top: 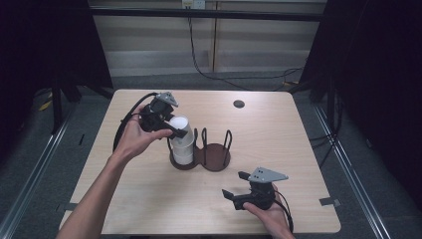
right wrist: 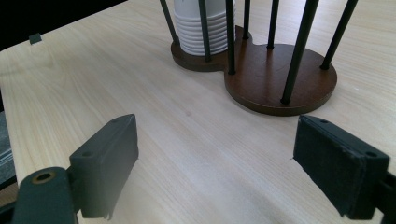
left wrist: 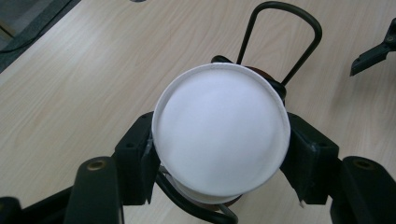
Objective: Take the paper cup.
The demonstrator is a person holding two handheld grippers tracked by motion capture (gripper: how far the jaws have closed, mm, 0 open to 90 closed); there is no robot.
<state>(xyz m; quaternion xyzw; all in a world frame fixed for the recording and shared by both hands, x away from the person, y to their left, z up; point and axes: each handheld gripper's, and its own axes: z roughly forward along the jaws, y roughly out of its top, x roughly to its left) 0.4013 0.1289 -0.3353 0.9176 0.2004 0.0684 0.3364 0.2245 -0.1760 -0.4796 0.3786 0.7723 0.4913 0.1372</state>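
Observation:
A stack of white paper cups (top: 182, 149) stands upside down in the left bay of a dark wire cup holder (top: 215, 159). My left gripper (top: 174, 128) is shut on the top cup (top: 179, 123), which sits slightly tilted on the stack. In the left gripper view the cup's round base (left wrist: 219, 128) sits between the pads (left wrist: 140, 156), which press on both of its sides. My right gripper (top: 235, 185) rests open near the table's front right, with only bare table between its pads (right wrist: 109, 163). It faces the holder's empty right bay (right wrist: 280, 79) and the cup stack (right wrist: 201, 28).
The holder's thin upright wire loops (left wrist: 285, 28) rise around both bays. A dark round grommet (top: 239, 104) sits at the back of the wooden table (top: 278, 134). Dark curtains and floor rails flank the table.

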